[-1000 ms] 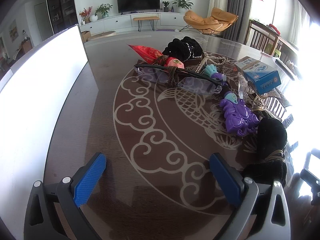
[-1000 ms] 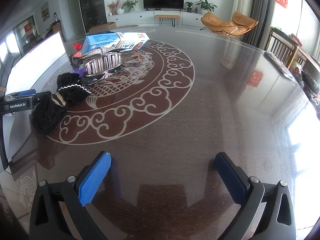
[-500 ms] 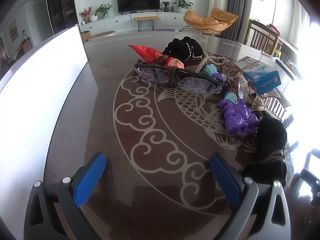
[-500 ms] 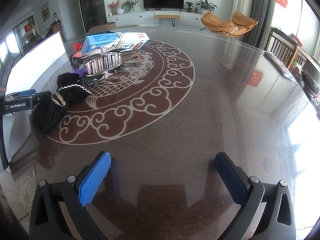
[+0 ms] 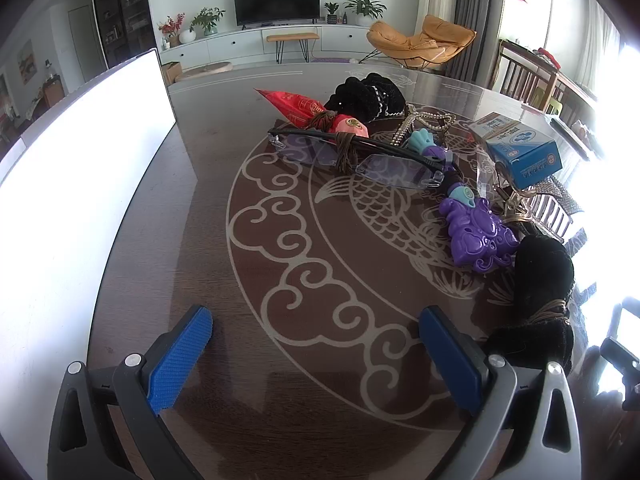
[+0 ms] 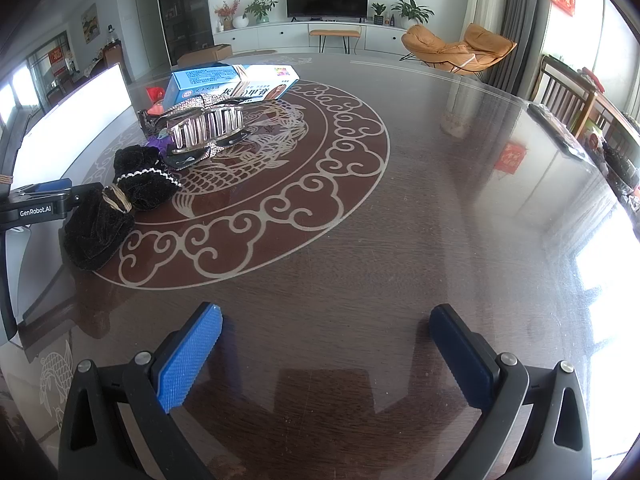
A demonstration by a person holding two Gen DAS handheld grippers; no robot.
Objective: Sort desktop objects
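A clutter of small objects lies on the dark table (image 5: pixel 320 400). The left wrist view shows glasses (image 5: pixel 360 156), a red pouch (image 5: pixel 298 106), a purple toy (image 5: pixel 478 234), a blue box (image 5: pixel 520 148), a pearl necklace (image 5: pixel 424 120) and black scrunchies (image 5: pixel 540 276). My left gripper (image 5: pixel 316 344) is open and empty, well short of them. The right wrist view shows a rhinestone hair claw (image 6: pixel 204 128), the blue box (image 6: pixel 200 84), a white box (image 6: pixel 268 82) and black scrunchies (image 6: pixel 100 228). My right gripper (image 6: pixel 326 344) is open and empty over bare table.
A bright white panel (image 5: pixel 72 168) stands along the table's left side. The left gripper body (image 6: pixel 36 208) shows at the left edge of the right wrist view. Chairs (image 6: pixel 568 96) stand beyond the far right rim. The table (image 6: pixel 440 200) has a round fish-and-cloud pattern.
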